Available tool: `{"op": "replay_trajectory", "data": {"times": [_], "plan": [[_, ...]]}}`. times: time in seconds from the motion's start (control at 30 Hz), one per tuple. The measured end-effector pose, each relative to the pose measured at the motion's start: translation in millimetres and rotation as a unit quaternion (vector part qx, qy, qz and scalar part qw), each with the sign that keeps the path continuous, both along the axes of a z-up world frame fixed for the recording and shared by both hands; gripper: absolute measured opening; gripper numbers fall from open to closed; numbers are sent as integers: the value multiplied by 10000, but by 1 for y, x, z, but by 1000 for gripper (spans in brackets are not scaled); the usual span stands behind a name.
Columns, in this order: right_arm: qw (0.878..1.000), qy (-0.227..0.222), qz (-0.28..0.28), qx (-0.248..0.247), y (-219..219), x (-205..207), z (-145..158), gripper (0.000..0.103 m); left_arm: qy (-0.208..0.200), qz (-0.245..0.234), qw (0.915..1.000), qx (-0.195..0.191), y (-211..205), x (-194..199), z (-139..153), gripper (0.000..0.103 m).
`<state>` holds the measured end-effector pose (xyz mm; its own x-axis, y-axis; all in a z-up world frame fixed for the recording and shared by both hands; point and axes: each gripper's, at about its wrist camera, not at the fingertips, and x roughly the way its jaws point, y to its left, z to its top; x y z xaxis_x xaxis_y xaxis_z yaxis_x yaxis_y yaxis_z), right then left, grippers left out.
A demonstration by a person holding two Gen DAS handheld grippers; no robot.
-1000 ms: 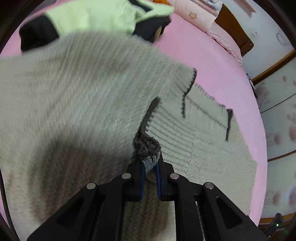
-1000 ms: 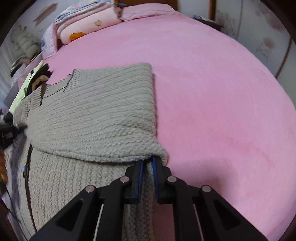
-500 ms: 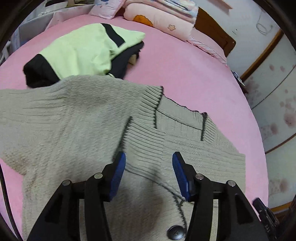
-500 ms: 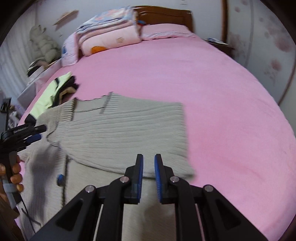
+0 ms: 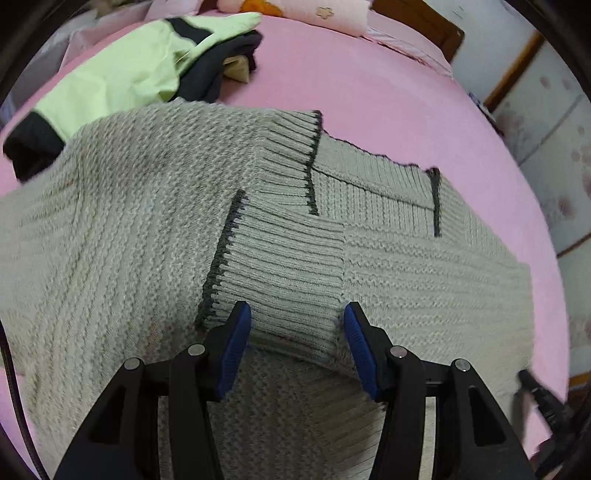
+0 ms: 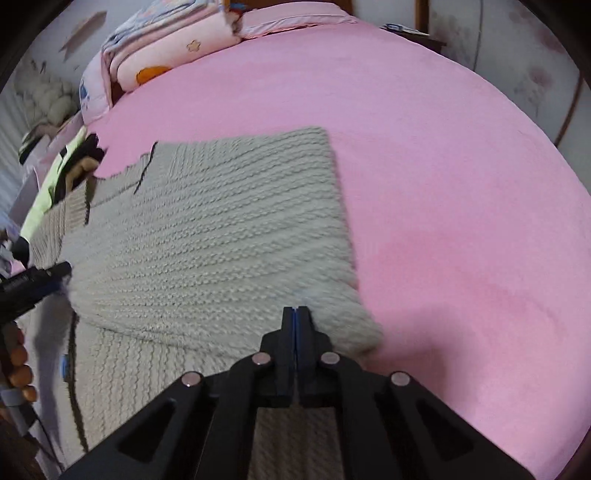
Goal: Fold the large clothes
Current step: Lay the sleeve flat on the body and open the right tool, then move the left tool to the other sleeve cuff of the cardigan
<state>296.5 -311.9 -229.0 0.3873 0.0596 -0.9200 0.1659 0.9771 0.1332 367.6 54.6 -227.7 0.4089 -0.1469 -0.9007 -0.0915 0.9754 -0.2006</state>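
A grey-beige knit sweater (image 5: 388, 258) with dark trim lies on the pink bed (image 6: 461, 184), one sleeve folded across its body. My left gripper (image 5: 295, 325) hovers open just over the sleeve's ribbed cuff (image 5: 288, 269), and its blue pads (image 5: 236, 336) stand apart with no knit pinched between them. My right gripper (image 6: 295, 312) is shut with nothing in it, above the near right corner of the folded sweater (image 6: 221, 229). In the right wrist view the left gripper (image 6: 37, 280) and the hand holding it (image 6: 18, 365) show at the left edge.
A light-green and black garment (image 5: 122, 77) lies bunched beyond the sweater's left shoulder. Folded quilts and pillows (image 6: 170, 48) are stacked at the head of the bed by a wooden headboard (image 5: 424, 26). Bare pink sheet stretches right of the sweater.
My left gripper let go of the dark-trimmed cuff and opened; the sleeve now lies flat. My right gripper released the sweater's edge and closed empty.
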Motion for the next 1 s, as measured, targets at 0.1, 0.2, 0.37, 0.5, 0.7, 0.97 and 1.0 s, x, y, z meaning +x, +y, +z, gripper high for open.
{"op": "replay_trajectory", "data": {"times": [0.1,0.2,0.37,0.5,0.7,0.97,1.0], "plan": [[9999,100,-19,-64,7,-3,3,3,-33,-116,9994,317,-18,4,2,51],[9997,165,-64,-159,17,-8,14,3,-93,-240,9991,325,-27,-8,17,52],[9997,-1,-63,256,20,-26,41,3,-527,-574,9945,699,-44,-46,58,75],[9988,-179,-95,448,28,-46,66,4,-894,-778,9899,776,-49,-84,97,83],[9980,-377,-31,500,46,-81,98,5,-1254,-882,9867,537,-46,-143,145,85],[9972,-549,247,444,90,-130,137,5,-1354,-837,9861,475,-15,-220,181,87],[9970,-570,275,454,94,-136,141,5,-1355,-850,9858,517,-11,-227,184,87]]}}
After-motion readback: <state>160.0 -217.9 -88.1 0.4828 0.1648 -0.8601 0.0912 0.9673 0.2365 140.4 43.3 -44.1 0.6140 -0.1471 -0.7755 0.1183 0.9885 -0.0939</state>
